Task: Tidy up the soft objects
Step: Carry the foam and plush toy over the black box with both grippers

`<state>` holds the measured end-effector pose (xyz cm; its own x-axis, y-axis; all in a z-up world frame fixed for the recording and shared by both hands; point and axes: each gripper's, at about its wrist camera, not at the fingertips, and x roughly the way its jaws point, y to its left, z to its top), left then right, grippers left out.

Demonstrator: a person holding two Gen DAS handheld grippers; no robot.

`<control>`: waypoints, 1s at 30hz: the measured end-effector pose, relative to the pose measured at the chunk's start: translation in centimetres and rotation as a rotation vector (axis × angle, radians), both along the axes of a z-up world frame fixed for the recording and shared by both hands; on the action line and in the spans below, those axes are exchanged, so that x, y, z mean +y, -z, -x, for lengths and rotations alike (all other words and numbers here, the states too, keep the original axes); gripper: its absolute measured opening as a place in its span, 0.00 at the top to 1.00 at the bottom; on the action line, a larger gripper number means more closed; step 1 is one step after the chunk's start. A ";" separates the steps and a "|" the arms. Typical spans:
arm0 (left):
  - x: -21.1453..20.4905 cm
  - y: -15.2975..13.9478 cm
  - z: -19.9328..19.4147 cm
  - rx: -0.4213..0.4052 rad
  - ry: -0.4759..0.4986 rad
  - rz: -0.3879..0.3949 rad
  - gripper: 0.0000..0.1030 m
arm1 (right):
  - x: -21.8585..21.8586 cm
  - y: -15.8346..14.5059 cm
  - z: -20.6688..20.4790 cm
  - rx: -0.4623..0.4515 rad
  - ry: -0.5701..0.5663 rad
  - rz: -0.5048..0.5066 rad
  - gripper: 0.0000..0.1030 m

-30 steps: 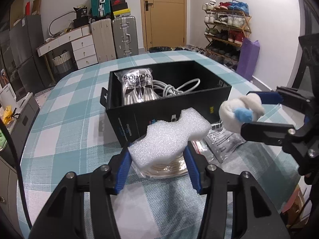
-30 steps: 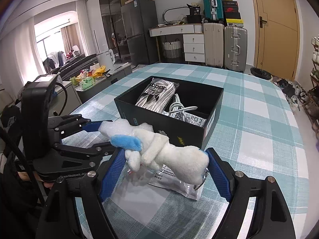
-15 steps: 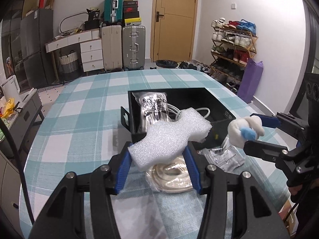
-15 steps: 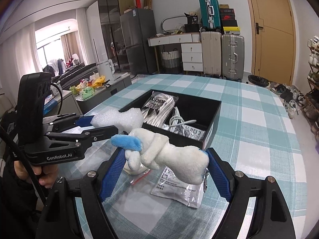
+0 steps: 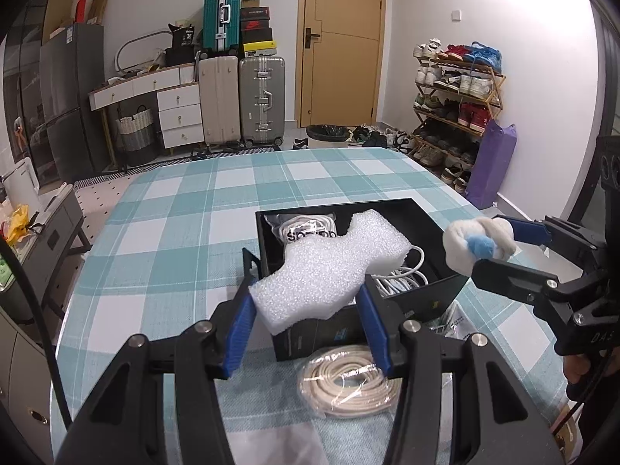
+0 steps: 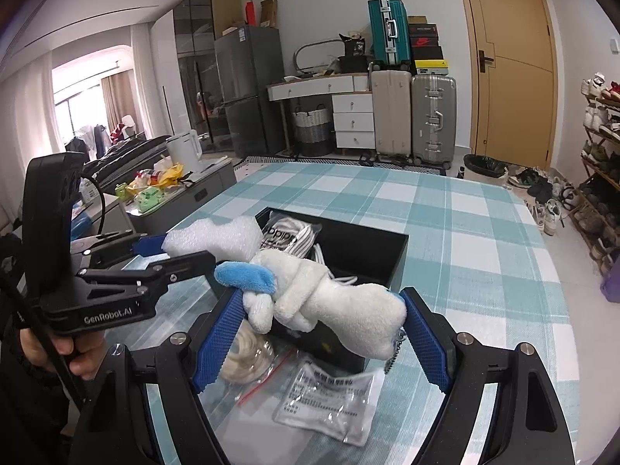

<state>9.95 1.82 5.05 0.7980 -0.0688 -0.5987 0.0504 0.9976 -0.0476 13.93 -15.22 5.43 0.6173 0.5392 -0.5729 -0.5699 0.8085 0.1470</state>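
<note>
The left hand-held gripper (image 5: 306,302) is pinching foam (image 5: 329,267) above the box (image 5: 441,290); the right hand-held gripper (image 6: 321,333) is pinching a plush toy (image 6: 329,298) beside the box; neither is in yet.

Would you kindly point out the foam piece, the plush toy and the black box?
foam piece (image 5: 329,267): left wrist view, middle of its top face.
plush toy (image 6: 341,302): right wrist view, white body.
black box (image 6: 395,255): right wrist view, right wall.

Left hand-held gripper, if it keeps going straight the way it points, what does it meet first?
Probably the black box: the left hand-held gripper, shut on the foam piece, points at the box's near wall and open top. The foam would likely get there first, though depth is uncertain.
</note>
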 end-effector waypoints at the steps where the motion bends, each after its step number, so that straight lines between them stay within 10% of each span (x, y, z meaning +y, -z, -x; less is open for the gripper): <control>1: -0.1 0.0 -0.2 0.002 0.002 -0.004 0.51 | 0.1 0.0 -0.2 -0.004 0.002 -0.001 0.20; 30: -1.2 0.1 -3.4 0.024 0.078 -0.054 0.51 | 1.2 -3.5 -5.2 -0.005 0.016 -0.063 0.20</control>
<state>13.36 0.60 4.95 0.7771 -0.0973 -0.6218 0.1276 0.9918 0.0042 19.14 -14.04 8.94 0.6290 0.5645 -0.5345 -0.5580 0.8066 0.1952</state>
